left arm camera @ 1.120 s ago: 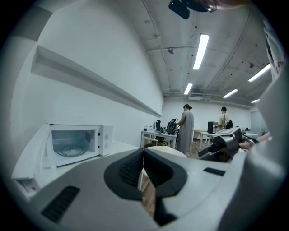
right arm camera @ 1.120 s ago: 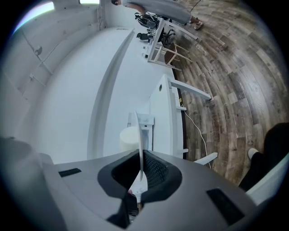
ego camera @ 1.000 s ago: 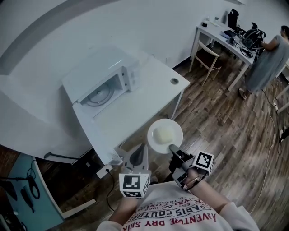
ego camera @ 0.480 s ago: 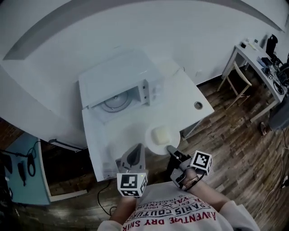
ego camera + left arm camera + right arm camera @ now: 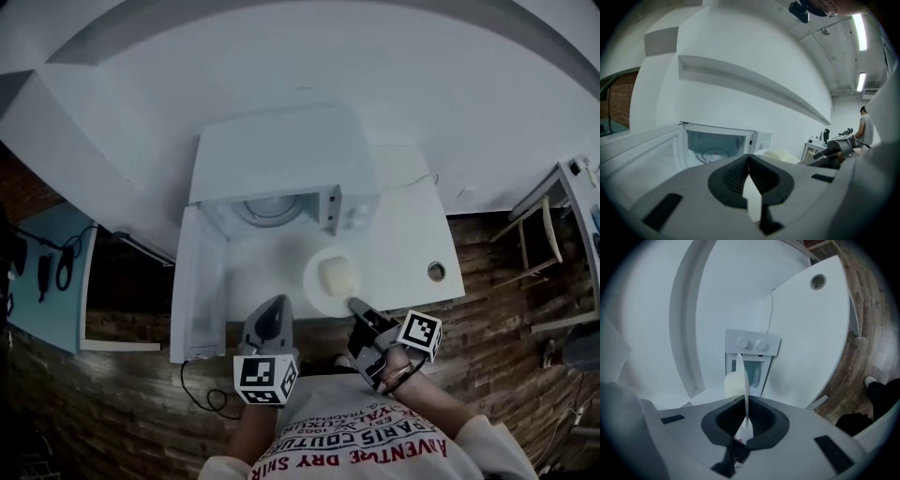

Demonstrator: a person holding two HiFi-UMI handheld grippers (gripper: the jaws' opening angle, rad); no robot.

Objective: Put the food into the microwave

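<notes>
Right gripper [image 5: 357, 307] is clamped on the near rim of the white plate [image 5: 317, 292], with the pale food [image 5: 337, 275] sitting in the middle. The plate hangs over the table [image 5: 412, 244], just short of the microwave [image 5: 281, 150]. Left gripper [image 5: 269, 317], jaws together and empty, hovers to the left by the open door [image 5: 194, 291]. The turntable [image 5: 265, 208] is bare. The job now, I'd say: hold the plate level, slide it straight in clear of the door, and set it centred on the glass.
</notes>
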